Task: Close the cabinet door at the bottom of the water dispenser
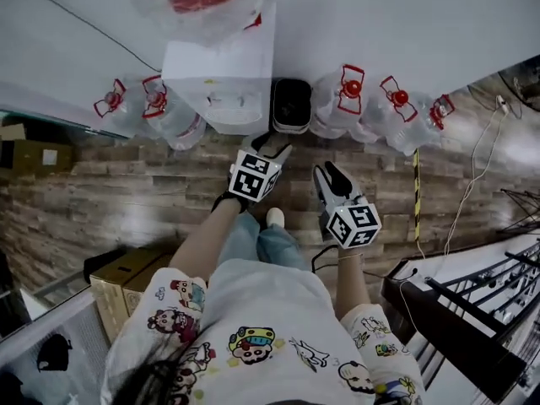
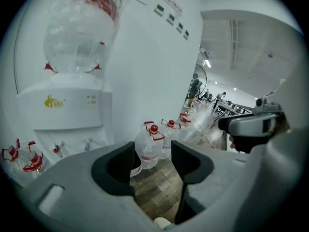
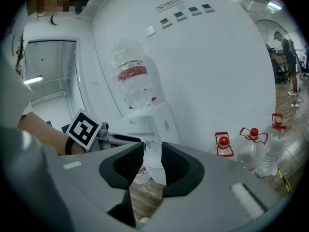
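Observation:
The white water dispenser [image 1: 221, 81] stands against the wall with a clear bottle [image 2: 79, 33] upside down on top. Its taps and upper front show in the left gripper view. The bottom cabinet door is hidden behind the jaws, so I cannot tell how it stands. My left gripper [image 1: 272, 144] is held in the air just right of the dispenser's front, open, with only floor and jugs seen through its gap [image 2: 153, 153]. My right gripper [image 1: 331, 177] hangs further right, open with a narrower gap and nothing between the jaws [image 3: 152, 158].
Several clear water jugs with red caps stand along the wall left [image 1: 160, 108] and right [image 1: 371, 108] of the dispenser. A black bin [image 1: 292, 104] sits right beside it. A cardboard box [image 1: 126, 277] lies at the lower left, a black rack [image 1: 472, 310] at the lower right.

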Demonstrator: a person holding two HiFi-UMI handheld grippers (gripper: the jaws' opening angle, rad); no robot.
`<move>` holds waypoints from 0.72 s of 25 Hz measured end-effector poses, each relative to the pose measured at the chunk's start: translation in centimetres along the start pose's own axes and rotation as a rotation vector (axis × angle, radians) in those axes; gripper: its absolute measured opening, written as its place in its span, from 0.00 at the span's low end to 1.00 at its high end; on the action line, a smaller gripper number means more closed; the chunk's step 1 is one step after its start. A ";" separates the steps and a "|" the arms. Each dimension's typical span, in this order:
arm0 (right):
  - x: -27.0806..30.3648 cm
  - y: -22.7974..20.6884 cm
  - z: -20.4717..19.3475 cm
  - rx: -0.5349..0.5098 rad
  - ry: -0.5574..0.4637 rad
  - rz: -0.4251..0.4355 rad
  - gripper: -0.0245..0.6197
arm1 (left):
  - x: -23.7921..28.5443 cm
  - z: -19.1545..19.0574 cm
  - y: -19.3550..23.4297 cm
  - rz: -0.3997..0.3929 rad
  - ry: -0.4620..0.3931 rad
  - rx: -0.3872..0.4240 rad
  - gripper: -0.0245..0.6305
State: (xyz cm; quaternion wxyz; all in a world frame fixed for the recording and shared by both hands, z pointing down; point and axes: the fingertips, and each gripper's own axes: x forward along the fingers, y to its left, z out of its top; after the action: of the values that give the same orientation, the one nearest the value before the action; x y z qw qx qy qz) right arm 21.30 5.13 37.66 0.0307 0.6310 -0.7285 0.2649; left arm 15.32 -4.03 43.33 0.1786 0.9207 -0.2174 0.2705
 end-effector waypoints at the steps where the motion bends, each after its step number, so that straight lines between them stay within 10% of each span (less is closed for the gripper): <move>1: -0.1 0.7 1.2 -0.018 -0.015 0.020 0.24 | -1.1 0.9 -0.3 0.001 -0.028 0.006 0.40; 18: -3.6 12.0 11.6 -0.273 -0.168 0.320 0.18 | -20.8 7.8 -3.0 0.163 -0.410 -0.045 0.29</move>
State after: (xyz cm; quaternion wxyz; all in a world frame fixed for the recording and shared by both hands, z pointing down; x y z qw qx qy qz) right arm 14.13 4.22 22.14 0.0128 0.5173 -0.8483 0.1121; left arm 4.33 1.36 24.53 0.1286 0.9316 -0.3288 0.0860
